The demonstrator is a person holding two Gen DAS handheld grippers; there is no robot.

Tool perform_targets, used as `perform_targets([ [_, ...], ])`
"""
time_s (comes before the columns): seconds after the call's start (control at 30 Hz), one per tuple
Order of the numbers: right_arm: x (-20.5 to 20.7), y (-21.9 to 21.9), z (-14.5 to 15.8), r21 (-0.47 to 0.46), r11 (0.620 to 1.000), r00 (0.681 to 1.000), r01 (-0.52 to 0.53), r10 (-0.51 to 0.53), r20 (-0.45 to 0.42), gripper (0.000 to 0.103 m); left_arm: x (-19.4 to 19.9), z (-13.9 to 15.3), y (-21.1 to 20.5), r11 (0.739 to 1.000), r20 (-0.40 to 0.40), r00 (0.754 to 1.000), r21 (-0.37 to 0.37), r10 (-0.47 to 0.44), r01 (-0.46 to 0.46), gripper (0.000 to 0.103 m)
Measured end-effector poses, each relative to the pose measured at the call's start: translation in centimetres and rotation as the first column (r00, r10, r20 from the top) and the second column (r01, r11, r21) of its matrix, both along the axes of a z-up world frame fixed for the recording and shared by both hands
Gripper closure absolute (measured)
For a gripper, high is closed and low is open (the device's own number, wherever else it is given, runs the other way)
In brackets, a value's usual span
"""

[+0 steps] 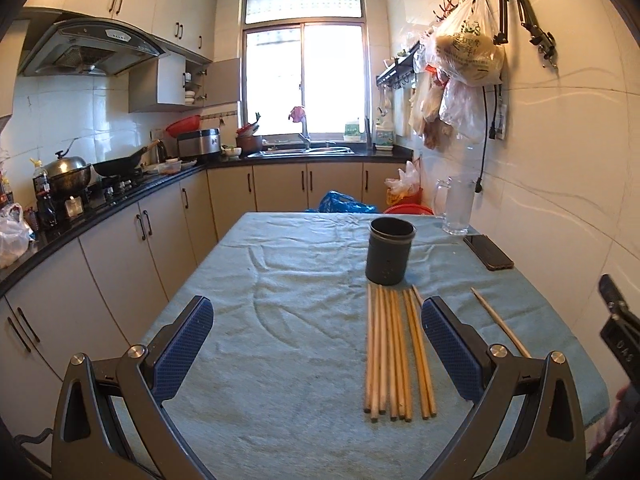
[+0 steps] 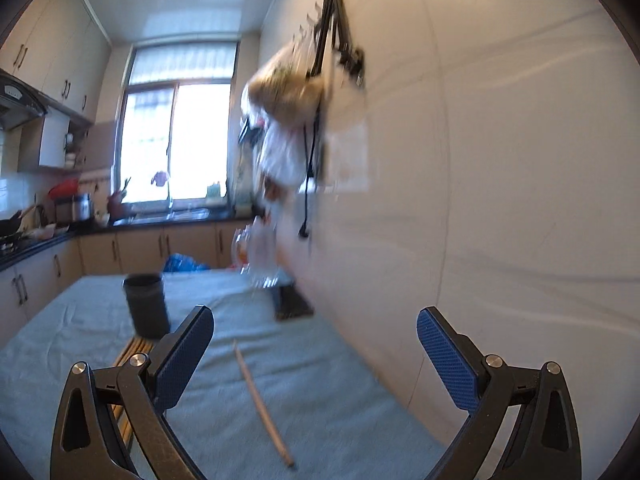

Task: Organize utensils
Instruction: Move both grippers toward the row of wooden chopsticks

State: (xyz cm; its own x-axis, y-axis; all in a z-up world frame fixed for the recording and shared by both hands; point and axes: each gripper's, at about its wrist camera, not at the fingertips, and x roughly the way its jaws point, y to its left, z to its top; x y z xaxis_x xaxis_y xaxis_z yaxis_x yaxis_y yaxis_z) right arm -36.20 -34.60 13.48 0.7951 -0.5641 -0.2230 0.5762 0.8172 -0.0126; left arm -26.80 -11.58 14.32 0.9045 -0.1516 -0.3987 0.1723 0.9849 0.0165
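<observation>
1. The right wrist view is smeared by motion: the hanging bags (image 2: 286, 108), the glass jug (image 2: 260, 256) and the dark phone (image 2: 292, 300) show only as vague shapes.
2. In that view the left finger (image 2: 184, 360) of the right claw (image 2: 316, 356) hides most of the bundle of chopsticks (image 2: 138, 347).
3. In the left wrist view, the near end of the lone chopstick (image 1: 500, 322) passes behind the left claw's (image 1: 318, 348) right finger (image 1: 452, 348).
4. At the right edge a dark device (image 1: 620, 332) and part of a hand (image 1: 618, 424) are cut off.
</observation>
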Motion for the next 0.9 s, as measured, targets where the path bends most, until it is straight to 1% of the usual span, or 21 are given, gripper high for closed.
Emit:
perform_targets([
  [0.07, 0.3, -0.2, -0.3, 0.008, 1.0, 1.0, -0.012, 0.012, -0.017, 0.0, 0.0, -0.4, -0.3, 1.0, -0.012, 1.0, 0.0, -0.012, 0.012, 0.0],
  [0.2, 1.0, -0.1, -1.1, 0.006, 0.999, 0.998, -0.033, 0.033, -0.049, 0.0, 0.4, -1.5, -0.9, 0.999, -0.06, 0.998, -0.004, -0.036, 0.036, 0.0],
  [0.27, 1.5, 0.0, -1.6, 0.001, 0.999, 0.996, -0.042, 0.042, -0.078, 0.0, 0.6, -2.1, -1.0, 0.999, -0.077, 0.996, -0.008, -0.04, 0.039, 0.0],
  [0.47, 2.7, 0.6, -2.8, 0.011, 0.998, 0.987, -0.066, 0.067, -0.143, 0.0, 0.9, -3.3, -1.5, 0.999, -0.099, 0.994, 0.005, -0.045, 0.046, 0.0],
  [0.9, 3.3, 0.7, -3.8, 0.022, 0.997, 0.977, -0.077, 0.08, -0.198, 0.0, 1.6, -4.9, -2.5, 0.996, -0.157, 0.984, 0.008, -0.088, 0.09, 0.0],
])
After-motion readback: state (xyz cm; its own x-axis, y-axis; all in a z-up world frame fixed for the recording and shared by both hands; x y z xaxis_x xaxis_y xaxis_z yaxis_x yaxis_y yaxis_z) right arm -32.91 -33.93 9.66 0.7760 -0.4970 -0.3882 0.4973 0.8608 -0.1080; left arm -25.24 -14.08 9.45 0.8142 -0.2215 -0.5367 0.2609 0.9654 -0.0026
